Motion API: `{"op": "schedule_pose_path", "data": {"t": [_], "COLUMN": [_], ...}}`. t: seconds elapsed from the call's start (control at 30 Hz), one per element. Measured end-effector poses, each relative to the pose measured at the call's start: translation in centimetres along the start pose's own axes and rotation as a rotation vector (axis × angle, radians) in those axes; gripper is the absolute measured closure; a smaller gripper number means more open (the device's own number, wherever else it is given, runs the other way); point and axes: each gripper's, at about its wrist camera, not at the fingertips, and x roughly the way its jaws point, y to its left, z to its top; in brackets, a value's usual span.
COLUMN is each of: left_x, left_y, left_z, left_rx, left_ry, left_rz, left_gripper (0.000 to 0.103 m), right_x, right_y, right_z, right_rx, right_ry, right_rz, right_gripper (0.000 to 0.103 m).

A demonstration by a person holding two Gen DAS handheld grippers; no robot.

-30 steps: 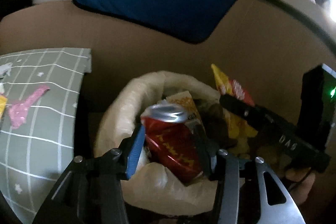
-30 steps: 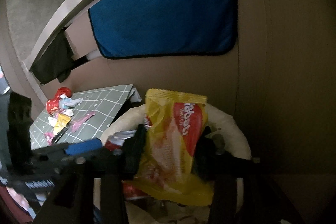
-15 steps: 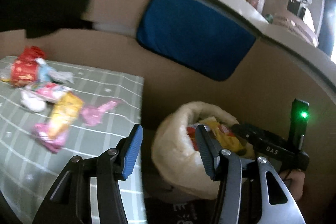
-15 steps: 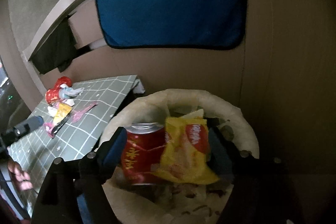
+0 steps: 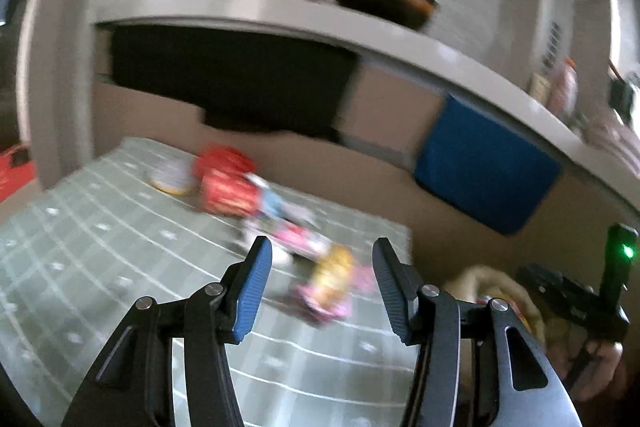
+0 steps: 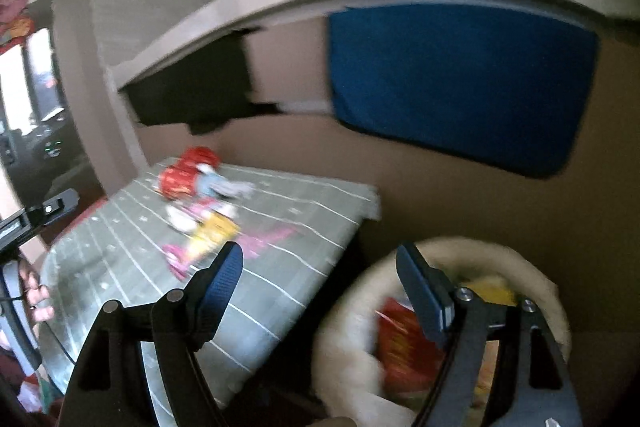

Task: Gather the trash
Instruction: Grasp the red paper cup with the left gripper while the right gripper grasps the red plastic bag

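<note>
Grey-green checked mat (image 5: 100,267): red can (image 5: 226,187), pink and yellow wrappers (image 5: 328,279) lie clustered, uncollected. Left gripper (image 5: 322,283) and right gripper (image 6: 318,287): jaws apart, empty. Cream bag (image 6: 536,291) beside mat holds trash. Risk: thin, overlapping wrappers may slip or drag neighbours off the edge.

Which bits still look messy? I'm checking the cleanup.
Wrappers and a red can lie scattered on the green mat, not in the trash bag. Both the left claw and right claw are open, empty.
</note>
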Motion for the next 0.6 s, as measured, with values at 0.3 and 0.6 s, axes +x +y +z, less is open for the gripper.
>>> {"op": "schedule_pose_path", "data": {"t": [0.3,0.6], "left_x": [3.2,16.3], "left_y": [9.7,13.3], "left_z": [2.8,3.8], "left_rx": [-0.231,-0.25], "left_ry": [-0.05,0.115], "left_rz": [0.1,0.007], "left_gripper": [0.048,0.047], "right_x": [4.4,10.2], "right_y": [6.9,7.2], "right_z": [2.4,1.8], "right_rx": [-0.085,-0.093], "right_ry": [-0.035,0.05], "right_rz": [0.082,0.114], "right_gripper": [0.026,0.033]}}
